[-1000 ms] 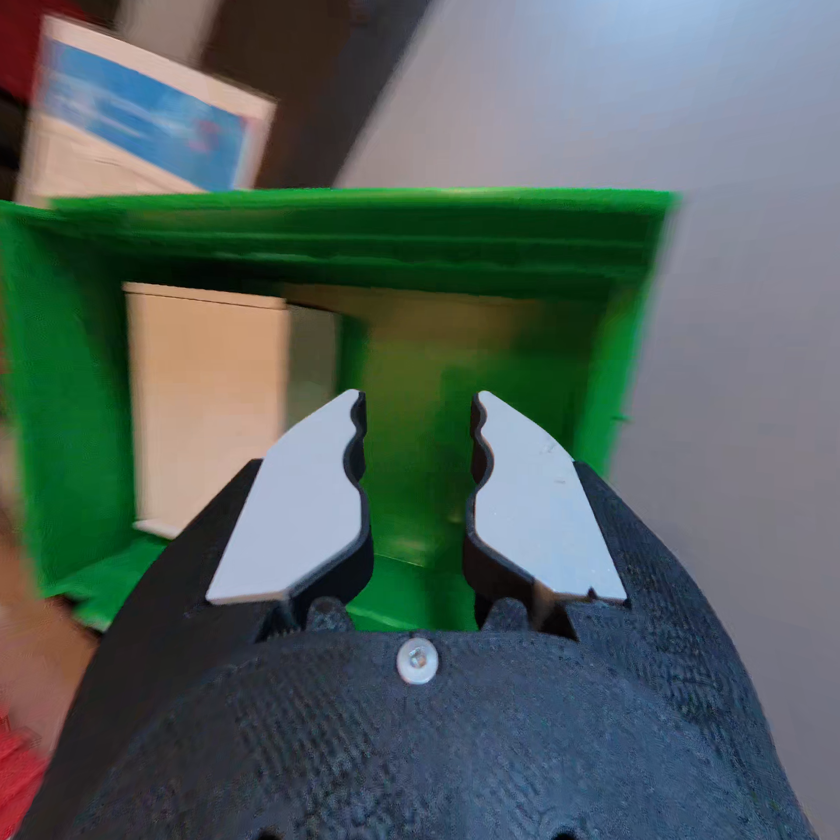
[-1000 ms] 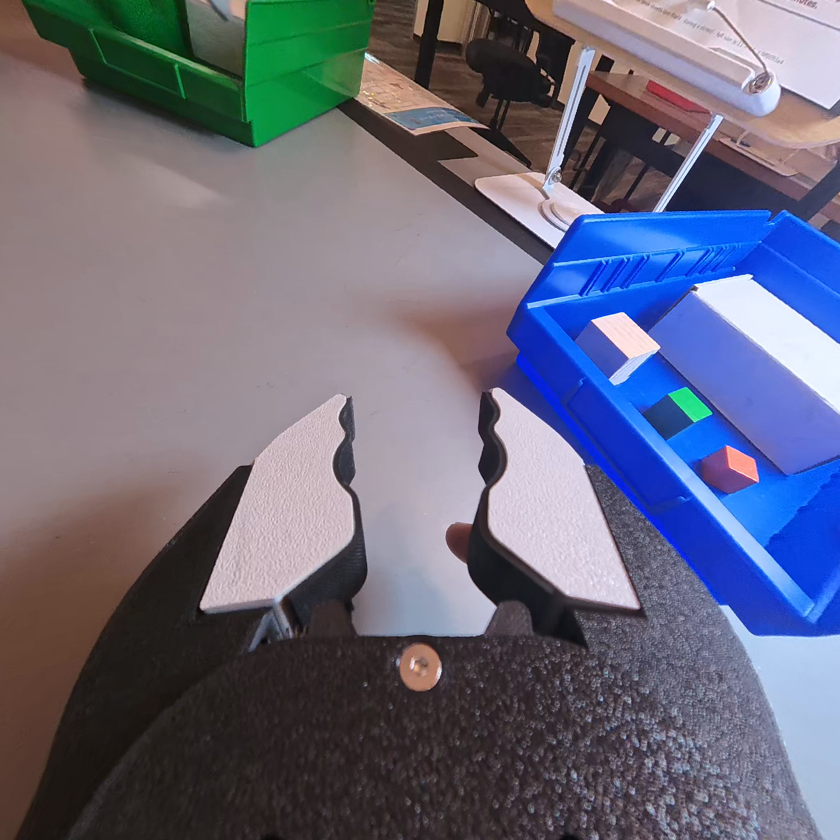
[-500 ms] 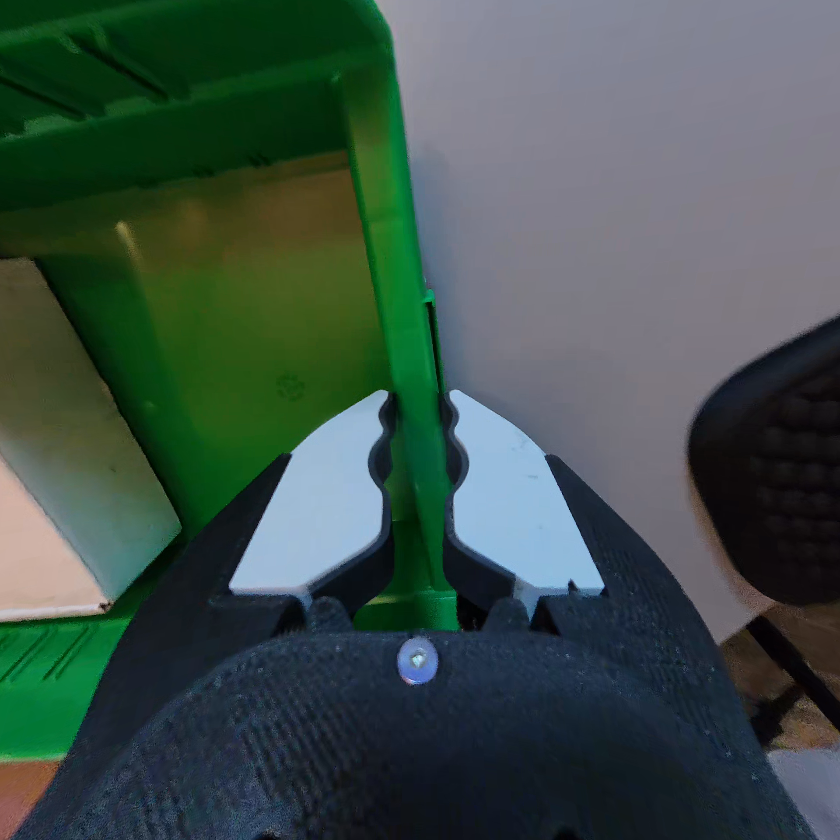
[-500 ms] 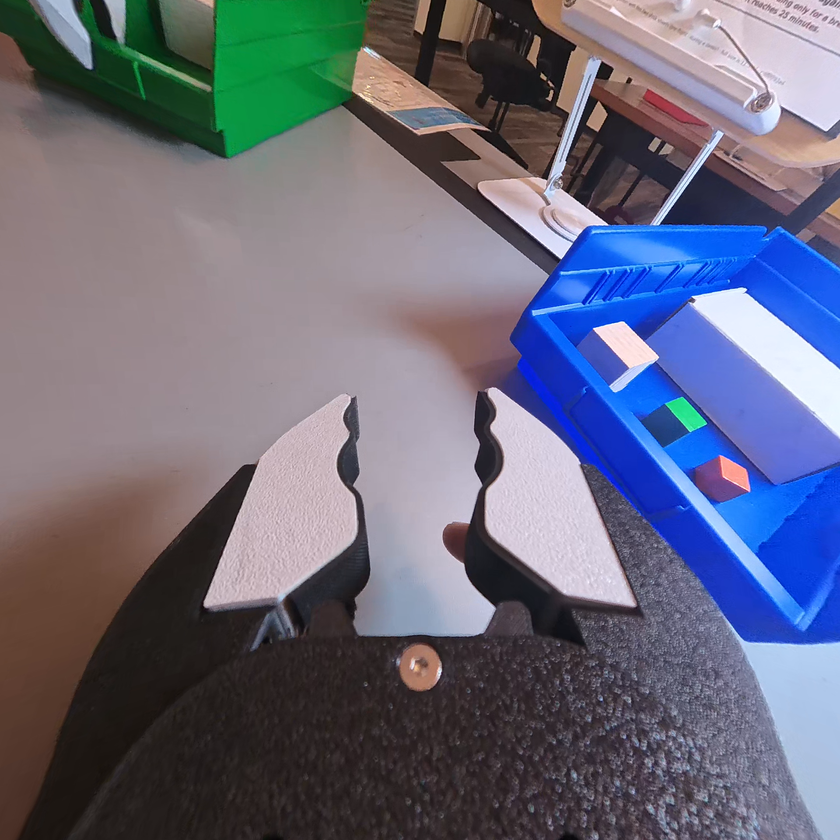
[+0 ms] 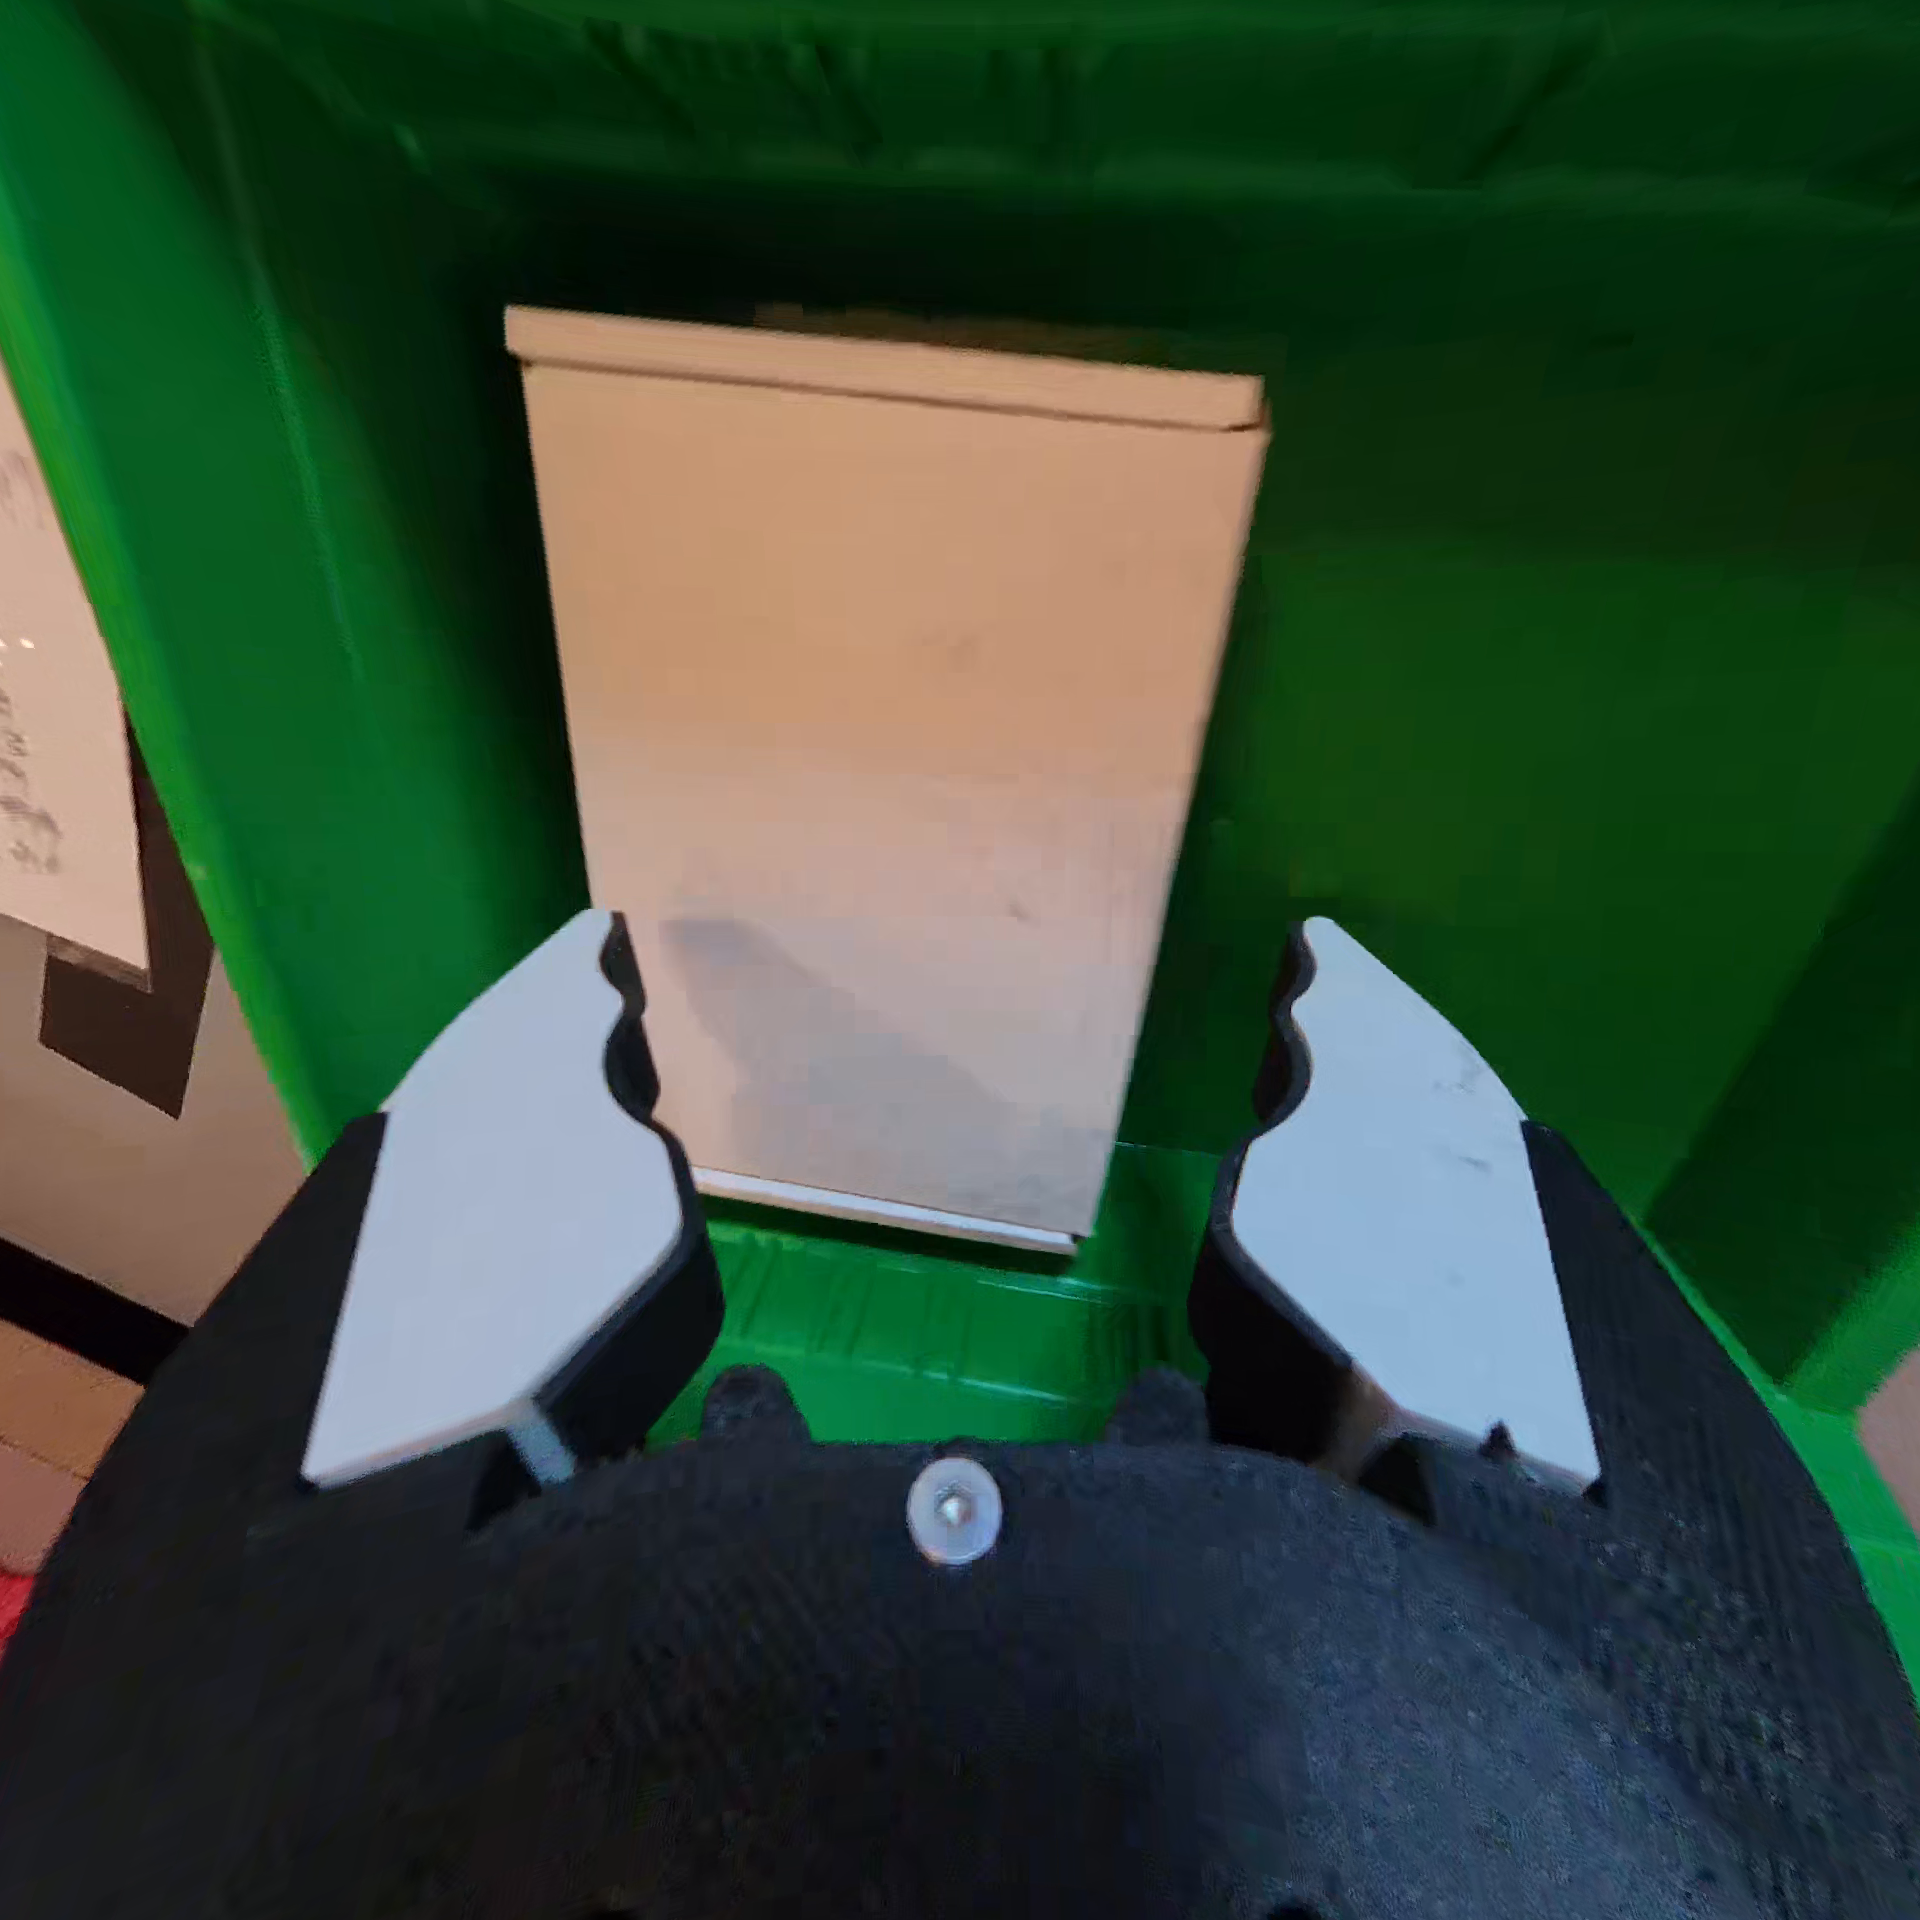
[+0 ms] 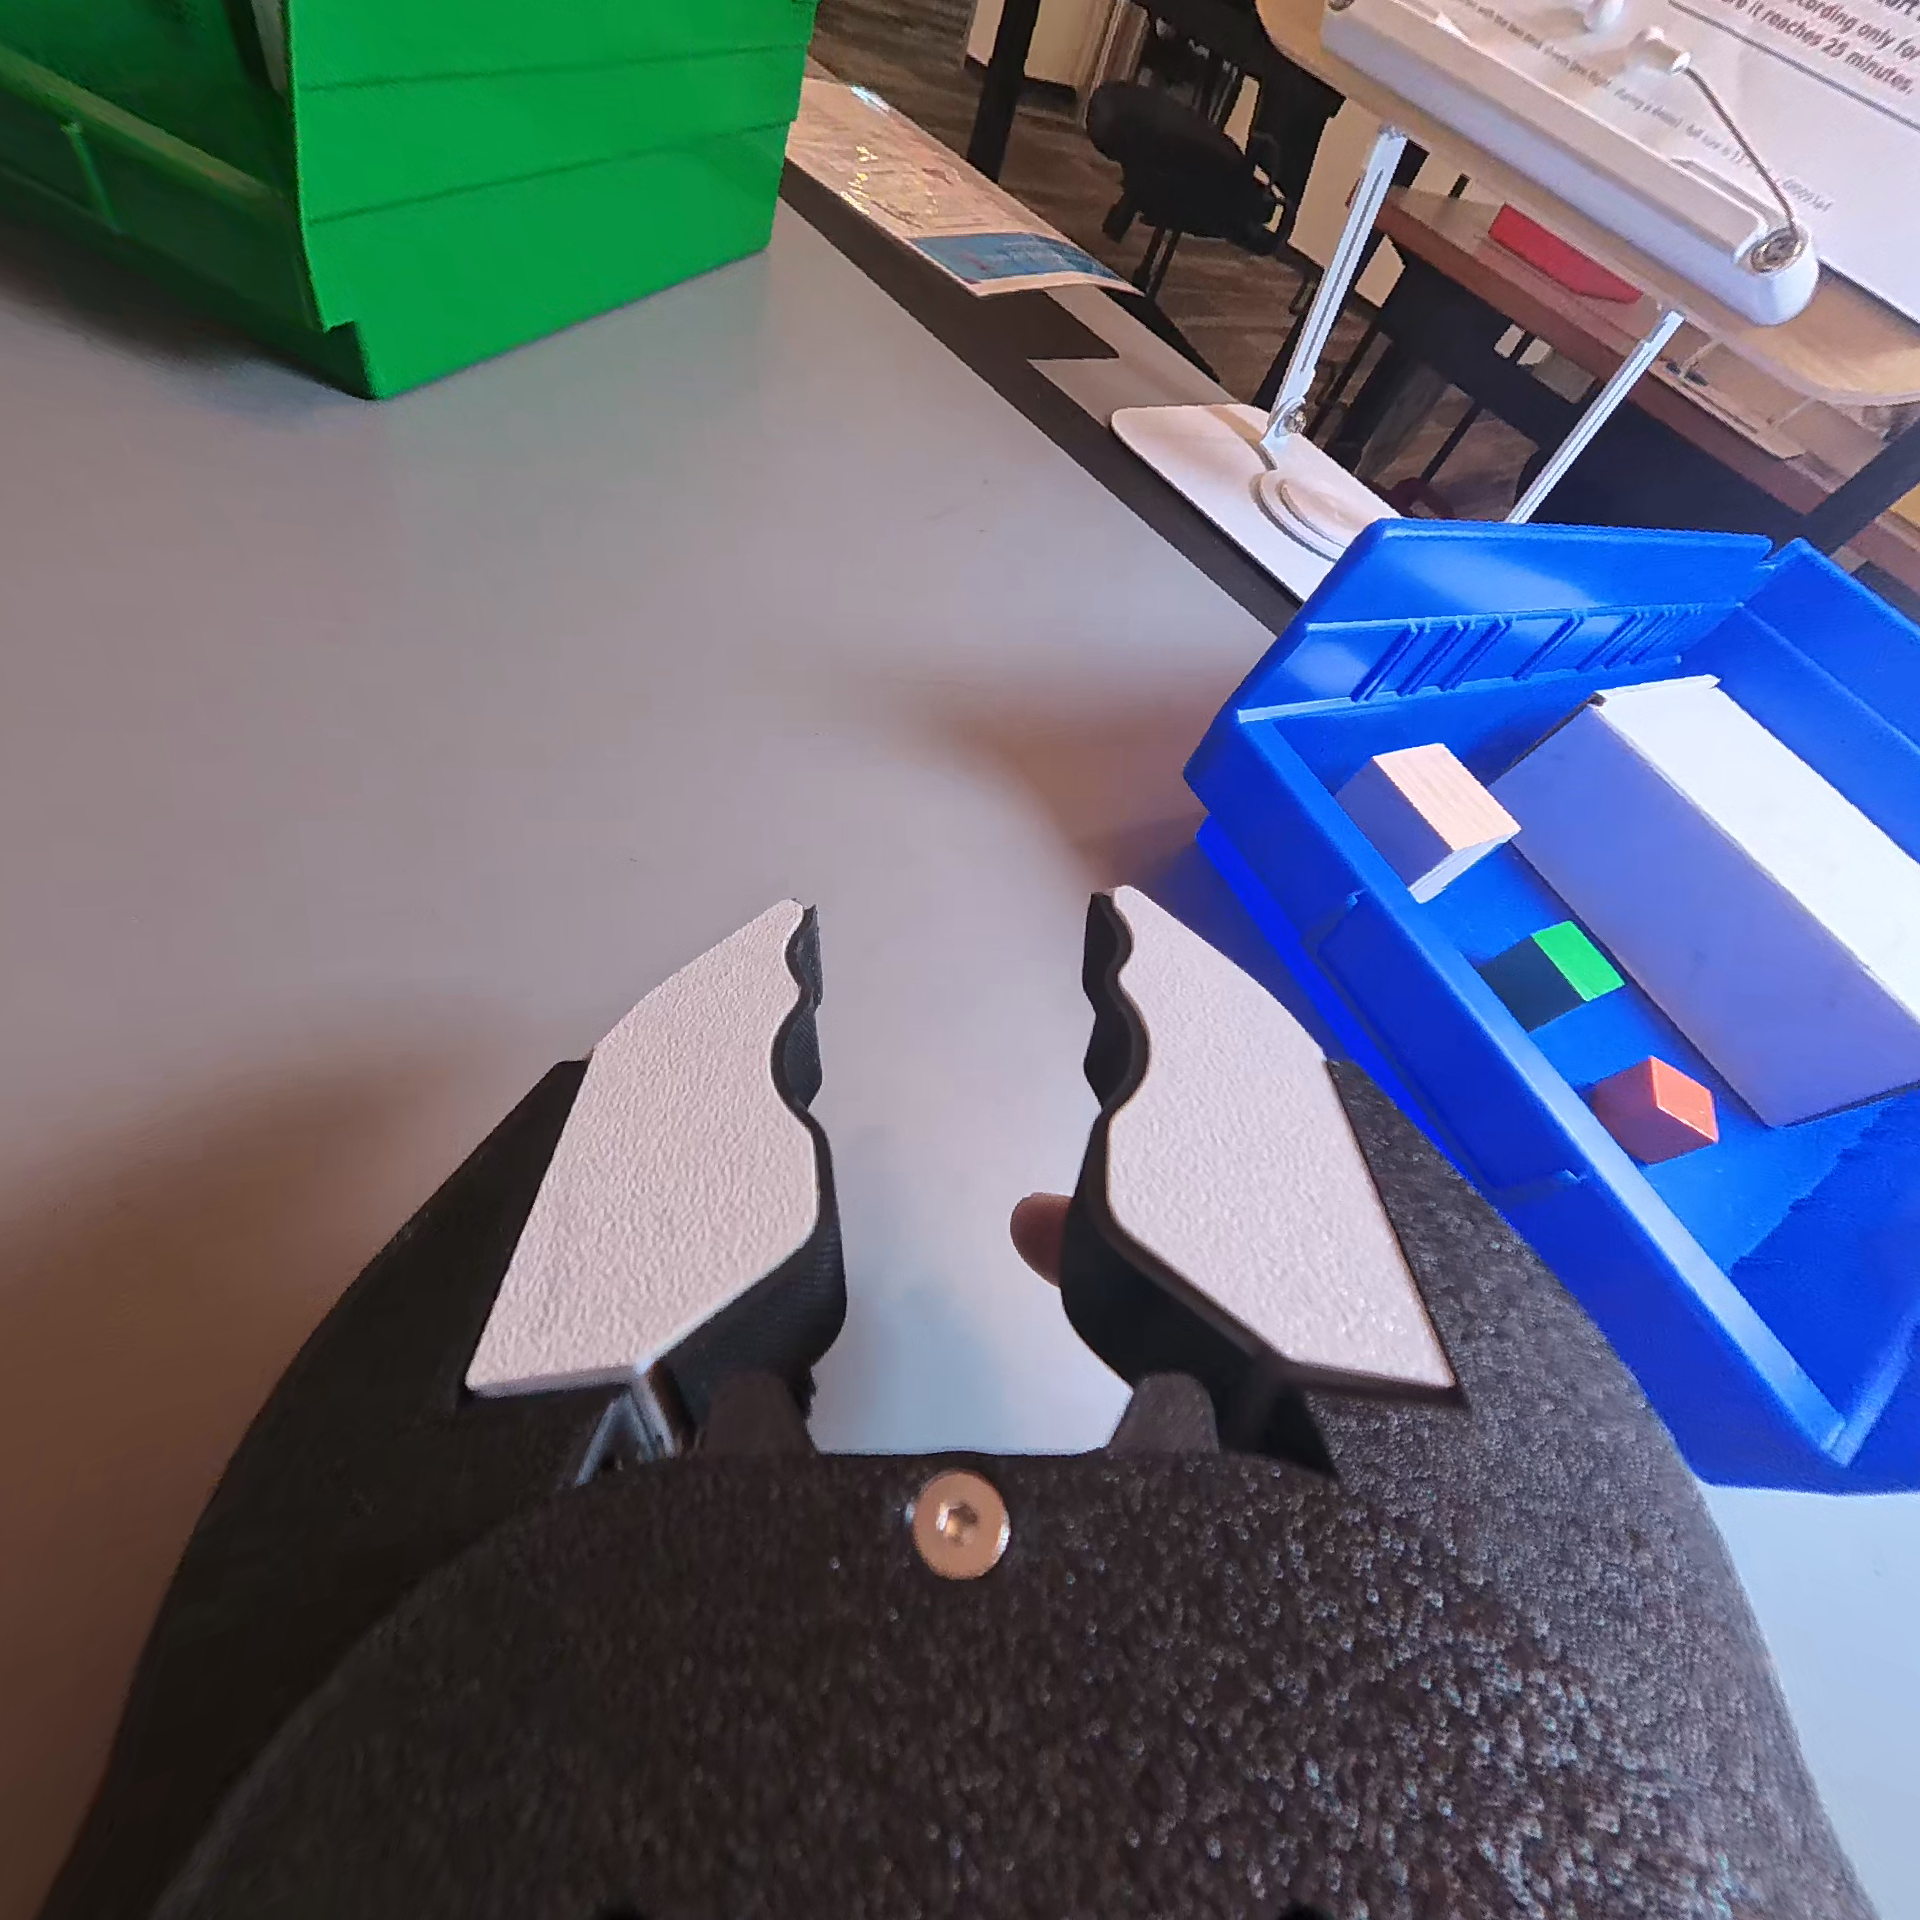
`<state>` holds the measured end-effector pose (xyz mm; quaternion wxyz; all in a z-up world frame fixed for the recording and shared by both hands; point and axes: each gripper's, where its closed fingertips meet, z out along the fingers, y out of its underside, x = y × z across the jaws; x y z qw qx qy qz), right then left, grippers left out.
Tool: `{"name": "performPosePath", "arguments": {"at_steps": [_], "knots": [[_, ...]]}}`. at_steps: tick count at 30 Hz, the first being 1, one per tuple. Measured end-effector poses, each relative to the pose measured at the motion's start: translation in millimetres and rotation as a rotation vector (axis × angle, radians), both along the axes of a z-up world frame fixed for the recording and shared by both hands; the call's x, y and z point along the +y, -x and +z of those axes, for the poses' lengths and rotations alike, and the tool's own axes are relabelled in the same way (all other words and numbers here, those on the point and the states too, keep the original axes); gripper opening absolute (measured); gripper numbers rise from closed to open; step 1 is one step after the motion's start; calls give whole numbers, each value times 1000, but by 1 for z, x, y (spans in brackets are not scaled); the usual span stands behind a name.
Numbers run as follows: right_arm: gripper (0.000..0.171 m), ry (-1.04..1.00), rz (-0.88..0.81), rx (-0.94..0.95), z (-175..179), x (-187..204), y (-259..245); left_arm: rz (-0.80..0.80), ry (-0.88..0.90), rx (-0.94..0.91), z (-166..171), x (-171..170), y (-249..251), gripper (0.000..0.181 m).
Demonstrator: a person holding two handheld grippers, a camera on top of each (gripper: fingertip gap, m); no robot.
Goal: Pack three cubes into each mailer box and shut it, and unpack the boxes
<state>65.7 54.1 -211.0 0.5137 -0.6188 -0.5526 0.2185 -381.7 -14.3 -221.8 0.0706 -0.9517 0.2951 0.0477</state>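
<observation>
In the left wrist view, a closed white mailer box (image 5: 883,769) lies inside a green bin (image 5: 1507,727). My left gripper (image 5: 956,935) is wide open just above the box's near end, a finger on each side, not touching it. In the right wrist view, my right gripper (image 6: 951,914) is open and empty above the grey table (image 6: 520,727). To its right a blue bin (image 6: 1434,1029) holds a white mailer box (image 6: 1745,883), a wooden cube (image 6: 1439,810), a green cube (image 6: 1558,971) and an orange cube (image 6: 1657,1112).
The green bin also shows at the far left of the table in the right wrist view (image 6: 540,197). A white lamp base (image 6: 1226,457) and a paper sheet (image 6: 977,218) lie along the table's far edge. Chairs and another desk stand beyond. The left gripper's tips are roughly 45 cm from the right gripper's.
My left gripper let go of the green bin's wall, opened wide and swung over the white box inside the bin. The right gripper stayed open and hardly moved.
</observation>
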Motion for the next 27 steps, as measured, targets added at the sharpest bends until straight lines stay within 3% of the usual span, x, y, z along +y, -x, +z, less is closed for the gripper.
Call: {"name": "performPosePath", "arguments": {"at_steps": [5, 16, 22, 27], "knots": [[48, 10, -7, -5, -3, 4, -2, -21, 129, 54, -27, 9, 17, 123], [48, 5, 6, -11, -3, 3, -2, -76, 67, 98, -20, 16, 26, 121], [48, -18, 13, 32, 9, 1, -3, -55, -55, 51, 43, 15, 20, 121], [55, -94, 86, 110, 29, -13, 3, -161, -135, -127, 108, -1, -50, 122]]}}
